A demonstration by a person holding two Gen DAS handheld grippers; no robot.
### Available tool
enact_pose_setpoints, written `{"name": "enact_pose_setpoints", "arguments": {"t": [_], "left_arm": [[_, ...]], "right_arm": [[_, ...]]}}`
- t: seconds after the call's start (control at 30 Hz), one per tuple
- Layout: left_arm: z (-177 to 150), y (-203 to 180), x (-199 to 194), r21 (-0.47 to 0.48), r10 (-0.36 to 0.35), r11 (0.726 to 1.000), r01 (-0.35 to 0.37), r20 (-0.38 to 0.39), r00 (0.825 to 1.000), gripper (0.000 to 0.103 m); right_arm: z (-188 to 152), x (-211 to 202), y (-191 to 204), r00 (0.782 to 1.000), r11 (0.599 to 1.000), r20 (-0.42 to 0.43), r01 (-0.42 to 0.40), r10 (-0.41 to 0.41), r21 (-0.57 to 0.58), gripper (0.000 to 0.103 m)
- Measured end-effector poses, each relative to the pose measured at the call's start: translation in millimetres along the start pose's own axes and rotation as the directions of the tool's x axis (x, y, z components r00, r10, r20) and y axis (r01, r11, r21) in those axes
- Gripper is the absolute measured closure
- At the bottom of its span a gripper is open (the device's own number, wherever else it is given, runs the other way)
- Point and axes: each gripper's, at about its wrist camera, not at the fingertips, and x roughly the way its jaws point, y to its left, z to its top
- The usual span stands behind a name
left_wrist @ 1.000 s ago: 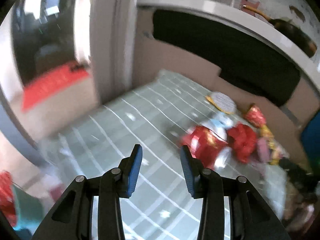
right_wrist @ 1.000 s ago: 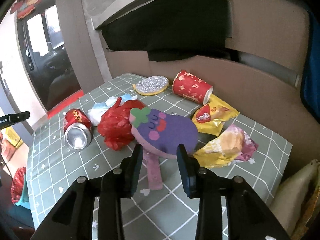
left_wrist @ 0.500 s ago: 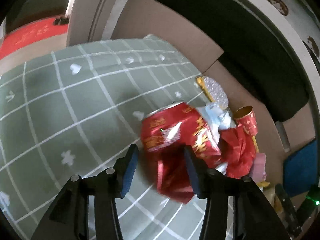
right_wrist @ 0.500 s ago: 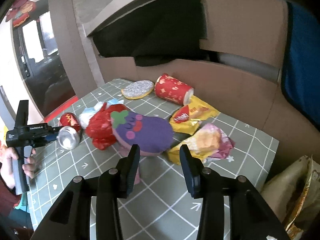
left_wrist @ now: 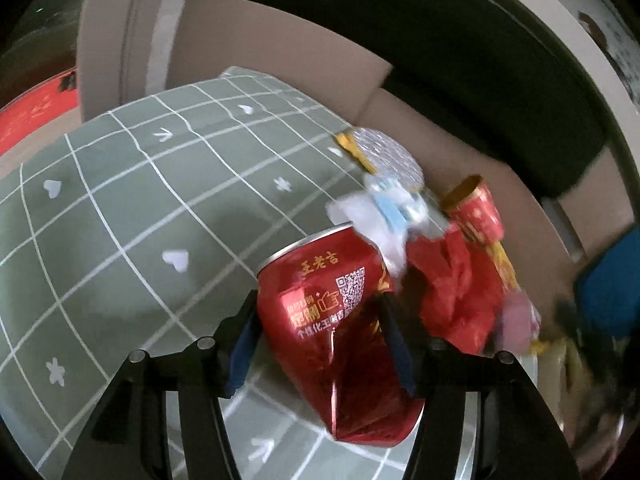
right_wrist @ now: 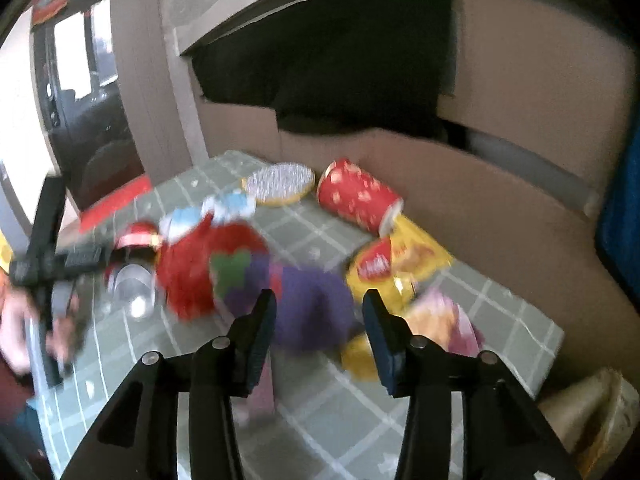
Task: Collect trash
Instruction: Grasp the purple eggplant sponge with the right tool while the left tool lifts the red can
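A dented red drink can (left_wrist: pixel 340 328) lies on the green checked tablecloth (left_wrist: pixel 120 208). My left gripper (left_wrist: pixel 320 336) has its jaws around the can, pads on both sides. The can also shows in the right wrist view (right_wrist: pixel 132 280), with the left gripper (right_wrist: pixel 60 264) at it. My right gripper (right_wrist: pixel 320 320) is open and empty, above a purple eggplant-shaped plush (right_wrist: pixel 304 300). Beside it lie a crumpled red bag (right_wrist: pixel 200 268), a red paper cup (right_wrist: pixel 360 196), yellow snack bags (right_wrist: pixel 396 260) and a pink wrapper (right_wrist: pixel 452 320).
A silver round coaster (right_wrist: pixel 280 180) and a blue-white tissue wad (right_wrist: pixel 216 208) lie at the back. Cardboard panels (right_wrist: pixel 480 200) wall the table's far side. A beige bag (right_wrist: pixel 592 408) sits off the table's right edge. A red mat (left_wrist: pixel 32 108) lies on the floor at left.
My left gripper has moved in on the can, which now fills the space between its jaws. My right gripper has dropped closer to the purple plush; its view is blurred with motion.
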Motion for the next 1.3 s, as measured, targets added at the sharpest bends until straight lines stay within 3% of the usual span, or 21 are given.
{"name": "enact_pose_setpoints", "arguments": {"t": [0.13,0.27,0.37,0.5,0.6,0.67,0.8,0.93,1.07,1.2,1.3], "left_arm": [[-17,-10,-11,0.108,-0.023,0.994,0.026,-0.033,0.999,0.045],[-34,-10,-28,0.154,-0.079,0.984,0.092,-0.085,0.993,0.046],[-44,-14,-34,0.184,-0.105,0.975,0.125,-0.115,0.988,0.046],[-51,-28,-26,0.222,-0.104,0.967,0.128,-0.114,0.988,0.046],[-51,-34,-21,0.193,-0.087,0.976,0.104,-0.096,0.992,0.046],[-52,-36,-21,0.173,-0.07,0.981,0.084,-0.082,0.994,0.046],[-57,-35,-26,0.094,-0.038,0.995,0.045,-0.065,0.997,0.046],[-64,-30,-33,0.04,-0.038,0.998,0.04,-0.059,0.998,0.049],[-65,-23,-38,-0.011,-0.041,0.999,0.04,-0.066,0.997,0.053],[-66,-33,-42,0.036,-0.034,0.999,0.036,-0.041,0.999,0.054],[-67,-43,-52,0.079,-0.033,0.996,0.032,0.008,0.999,0.054]], "right_arm": [[28,49,-1,0.997,0.999,-0.077,-0.027,0.029,0.026,0.059],[20,72,0,0.983,0.997,-0.167,-0.07,0.075,0.032,0.059],[-5,53,4,0.977,0.992,-0.176,-0.118,0.124,0.045,0.059],[-34,13,24,0.987,0.994,-0.152,-0.068,0.055,-0.082,0.059],[-49,-25,30,0.998,0.99,-0.059,0.028,-0.036,-0.136,0.059],[-60,-47,22,0.997,0.993,-0.01,0.073,-0.074,-0.095,0.055],[-72,-40,4,0.998,0.998,-0.047,0.05,-0.049,0.027,0.052],[-65,-18,-6,0.998,0.986,-0.051,-0.036,0.045,0.162,0.052],[-61,-2,1,0.998,0.986,-0.068,-0.004,0.016,0.164,0.049],[-60,3,6,0.997,0.993,-0.082,0.024,-0.015,0.118,0.044],[-64,5,-2,0.995,0.986,-0.094,-0.013,0.029,0.165,0.043]]}}
